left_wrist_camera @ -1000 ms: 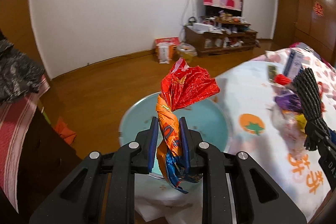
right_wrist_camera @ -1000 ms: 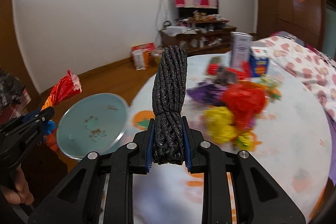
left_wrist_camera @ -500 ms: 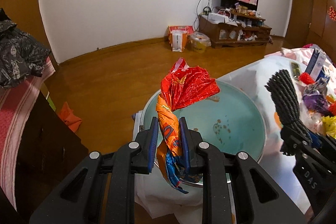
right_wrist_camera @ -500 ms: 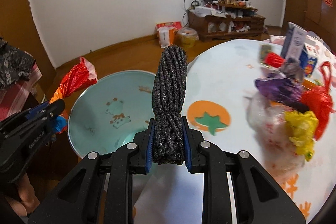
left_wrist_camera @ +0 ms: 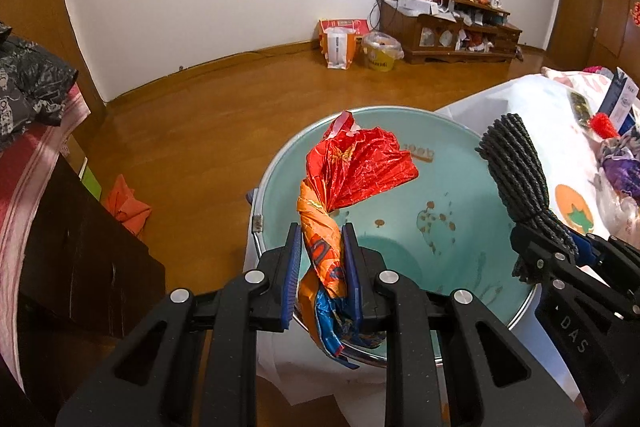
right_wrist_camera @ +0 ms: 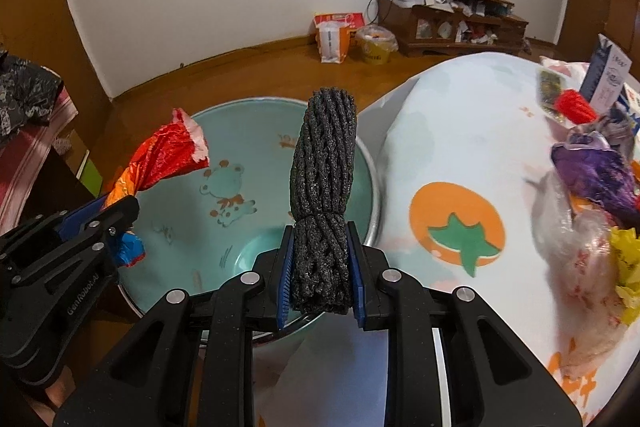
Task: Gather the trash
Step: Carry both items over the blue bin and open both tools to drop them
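Two claws hang over the same teal basin, each clamped on a piece of trash. The left claw pinches a twisted orange-and-red wrapper between its blue pads, the crumpled red end fanning out above the basin's bowl and a blue tail hanging below the pads. The right claw grips a black knotted bundle (netting or cord, hard to tell which) that stands upright over the basin's near rim. In the right wrist view the left claw shows over the basin's left edge with its wrapper; in the left wrist view the right claw and its bundle sit over the basin's right edge. Cartoon animals are printed inside the basin. Right of the basin lies the bench, draped in a white cloth with orange fruit prints, carrying a heap of more trash: a purple wrapper, a yellow scrap, a red piece. Beyond the basin, wooden floor runs to a white wall.
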Tool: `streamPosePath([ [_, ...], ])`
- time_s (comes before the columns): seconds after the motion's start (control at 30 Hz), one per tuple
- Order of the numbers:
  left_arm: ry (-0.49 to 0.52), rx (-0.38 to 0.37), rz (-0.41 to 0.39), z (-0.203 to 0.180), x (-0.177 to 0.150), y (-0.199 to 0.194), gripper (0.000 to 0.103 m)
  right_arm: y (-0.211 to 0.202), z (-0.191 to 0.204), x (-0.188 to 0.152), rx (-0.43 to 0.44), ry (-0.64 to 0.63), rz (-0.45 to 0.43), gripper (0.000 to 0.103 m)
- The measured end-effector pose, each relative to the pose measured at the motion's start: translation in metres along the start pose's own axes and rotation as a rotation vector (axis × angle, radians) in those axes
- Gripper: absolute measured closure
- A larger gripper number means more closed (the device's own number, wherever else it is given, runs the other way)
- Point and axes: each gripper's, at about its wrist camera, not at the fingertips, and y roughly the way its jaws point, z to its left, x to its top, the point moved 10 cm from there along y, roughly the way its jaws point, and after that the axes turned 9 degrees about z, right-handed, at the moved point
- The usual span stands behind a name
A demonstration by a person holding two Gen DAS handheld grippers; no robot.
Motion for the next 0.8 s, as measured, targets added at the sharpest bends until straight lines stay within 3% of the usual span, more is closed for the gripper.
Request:
streamPosePath([
  [0.13, -0.005, 0.000, 0.009, 0.001, 0.000, 0.003, 0.080, 0.005, 0.003, -0.001, 0.016, -0.010, 0.012, 0.066],
  [0.27, -0.011, 0.020, -0.010, 0.003, 0.003, -0.004, 0.061, -0.001, 0.004, 0.001, 0.024, -0.011, 0.003, 0.054],
  [0.37, -0.015, 0.045, -0.038, 0.007, 0.005, -0.013, 0.049, -0.011, 0.001, 0.002, 0.017, -0.007, -0.024, 0.050],
  [0.47, -0.035, 0.060, -0.059, 0.012, 0.006, -0.023, 0.041, -0.025, -0.006, 0.004, 0.012, 0.015, -0.056, 0.042],
  [0.7, -0.032, 0.069, -0.101, 0.005, 0.007, -0.047, 0.036, -0.064, -0.032, 0.005, -0.026, 0.072, -0.142, 0.022],
  [0.8, -0.018, 0.069, -0.117, -0.004, 0.006, -0.057, 0.027, -0.078, -0.042, 0.000, -0.045, 0.091, -0.166, 0.018],
])
